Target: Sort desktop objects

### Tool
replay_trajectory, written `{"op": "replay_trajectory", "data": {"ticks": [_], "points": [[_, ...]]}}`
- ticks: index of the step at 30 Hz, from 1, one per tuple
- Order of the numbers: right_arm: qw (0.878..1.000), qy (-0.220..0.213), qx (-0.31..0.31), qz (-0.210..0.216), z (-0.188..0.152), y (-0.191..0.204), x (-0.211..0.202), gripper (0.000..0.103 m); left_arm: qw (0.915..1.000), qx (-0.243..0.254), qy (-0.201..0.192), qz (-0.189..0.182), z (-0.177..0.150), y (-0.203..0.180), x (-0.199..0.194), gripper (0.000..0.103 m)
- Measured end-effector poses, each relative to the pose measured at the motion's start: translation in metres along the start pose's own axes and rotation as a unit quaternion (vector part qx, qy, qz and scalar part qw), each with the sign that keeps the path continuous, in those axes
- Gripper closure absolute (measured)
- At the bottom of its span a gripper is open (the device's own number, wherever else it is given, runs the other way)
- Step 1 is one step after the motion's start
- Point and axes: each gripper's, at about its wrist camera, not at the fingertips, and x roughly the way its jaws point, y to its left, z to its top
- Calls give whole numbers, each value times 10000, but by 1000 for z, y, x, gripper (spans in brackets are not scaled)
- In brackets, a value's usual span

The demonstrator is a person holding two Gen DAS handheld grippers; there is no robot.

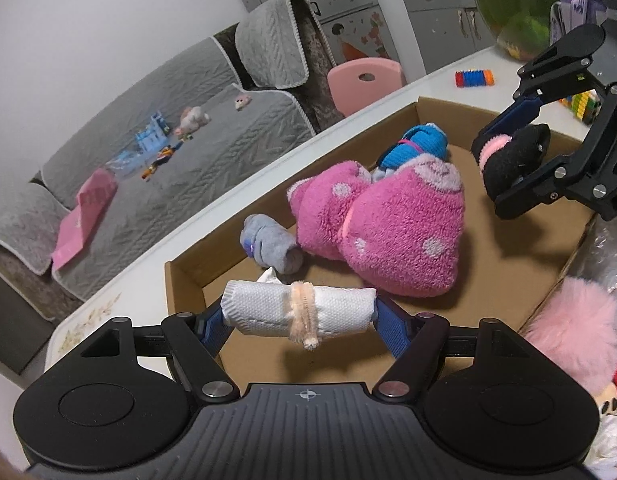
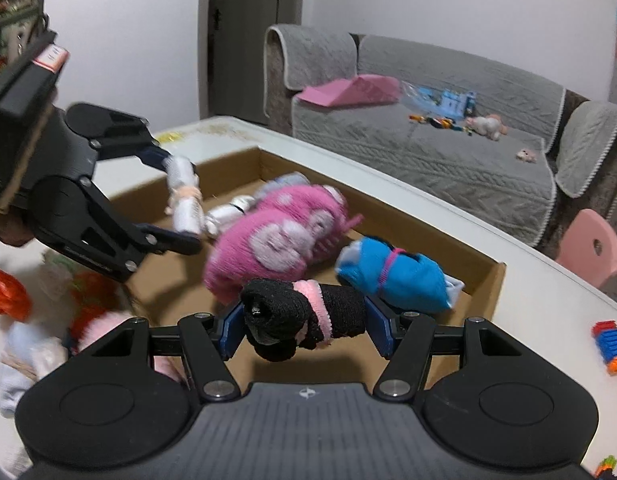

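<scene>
My left gripper [image 1: 300, 318] is shut on a white rolled sock bundle [image 1: 268, 312] tied with a peach band, held over the near edge of a cardboard box [image 1: 292, 178]. My right gripper [image 2: 302, 326] is shut on a black rolled sock bundle [image 2: 280, 320] with a pink band, above the box's other side; this black bundle [image 1: 512, 160] also shows in the left wrist view. Inside the box lie a fluffy pink dotted bundle [image 1: 388, 224], a blue bundle [image 1: 420, 146] and a grey bundle [image 1: 272, 246].
The box sits on a white table [image 1: 244, 208]. A pink fluffy item [image 1: 568, 336] lies beside the box on the right. Colourful toy bricks [image 1: 474, 78] and a glass fish bowl [image 1: 520, 12] stand farther back. A pink chair [image 1: 364, 84] and grey sofa [image 1: 180, 152] lie beyond the table.
</scene>
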Motion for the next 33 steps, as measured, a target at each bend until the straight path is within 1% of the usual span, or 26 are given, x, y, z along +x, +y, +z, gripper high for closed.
{"op": "replay_trajectory", "data": {"ticks": [3, 5, 6, 7, 8, 15, 18, 21, 24, 26, 28, 30, 33], "points": [[9996, 79, -109, -265, -4, -1, 4, 42, 9996, 128, -20, 255, 0, -3, 2, 17], [9994, 39, -99, -327, -5, -2, 2, 35, 9988, 229, -68, 416, -1, -5, 1, 10], [9993, -2, -84, -353, -6, -3, 0, 31, 9986, 244, -82, 451, -1, -5, 0, 9], [9993, -46, -66, -366, -6, -4, -3, 25, 9985, 250, -86, 480, -1, -5, 0, 9], [9993, -83, -43, -370, -6, -6, -4, 23, 9984, 250, -81, 502, -1, -5, 0, 8], [9992, -232, 1, -339, -2, -7, -19, 23, 9976, 321, -125, 598, -1, -7, -12, 6], [9990, -316, -5, -310, -1, -2, -29, 21, 9966, 416, -216, 682, -1, -9, -23, 0], [9988, -394, 1, -277, -3, 2, -42, 20, 9960, 426, -282, 730, -1, -9, -37, 0], [9984, -510, 83, -210, -7, 6, -58, 17, 9961, 366, -329, 728, -4, -8, -53, 0], [9981, -566, 121, -216, -10, 11, -67, 14, 9962, 321, -317, 744, -9, -9, -66, 0], [9978, -613, 177, -170, -15, 16, -76, 13, 9969, 273, -306, 675, -18, -10, -79, 0], [9974, -670, 251, -84, -21, 21, -85, 12, 9971, 227, -273, 668, -29, -13, -91, 0], [9967, -714, 364, 90, -31, 32, -94, 8, 9982, 163, -244, 522, -49, -20, -111, 0]]}}
